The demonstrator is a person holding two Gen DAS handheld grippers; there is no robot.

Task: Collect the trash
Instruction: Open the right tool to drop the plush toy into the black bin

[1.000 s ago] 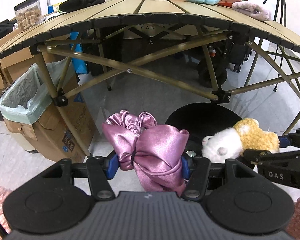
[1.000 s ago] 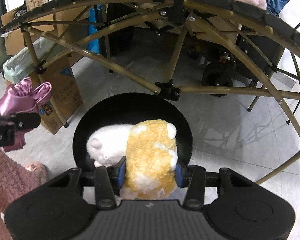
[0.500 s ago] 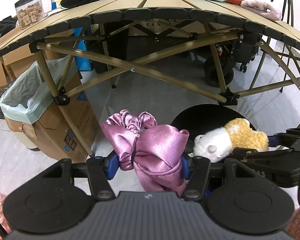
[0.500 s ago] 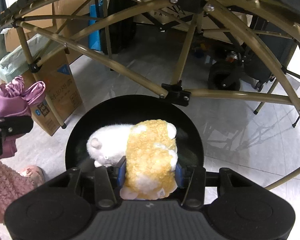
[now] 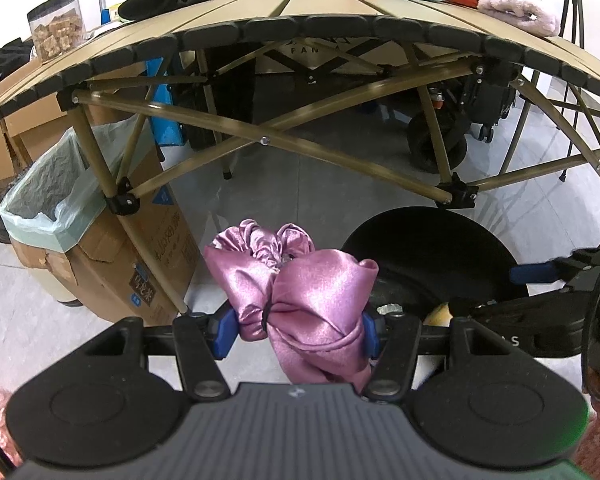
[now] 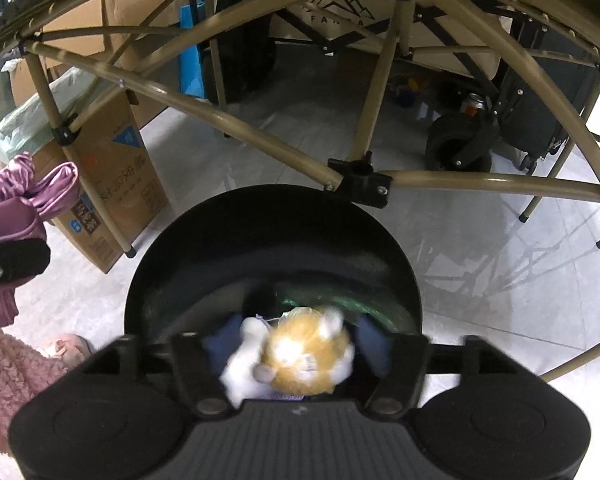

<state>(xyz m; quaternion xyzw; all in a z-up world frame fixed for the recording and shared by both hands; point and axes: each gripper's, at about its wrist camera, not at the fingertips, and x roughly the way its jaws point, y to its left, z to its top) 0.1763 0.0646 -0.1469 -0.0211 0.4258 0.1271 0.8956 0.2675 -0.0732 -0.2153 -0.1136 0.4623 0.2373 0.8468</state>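
Observation:
My left gripper (image 5: 296,334) is shut on a bundle of shiny purple satin cloth (image 5: 300,280), held above the floor just left of a round black bin (image 5: 432,240). In the right wrist view my right gripper (image 6: 296,344) hangs over the same black bin (image 6: 272,232), and its jaws are opening. Between them, blurred, sits a yellow and white plush toy (image 6: 296,354); the blue pads (image 6: 374,346) stand clear of its sides. From the left wrist view only a sliver of the plush toy (image 5: 438,314) shows beside the right gripper (image 5: 540,276).
A folding table (image 5: 300,28) with crossed olive legs (image 6: 228,124) spans the scene above the bin. A cardboard box lined with a pale green bag (image 5: 60,184) stands at the left. A wheeled cart (image 6: 460,144) sits behind. Pink fuzzy fabric (image 6: 12,368) lies lower left.
The right gripper's jaws have spread off the plush toy, which has slipped lower and blurred between them. The right gripper has come closer over the bin. The left gripper and cloth are unchanged.

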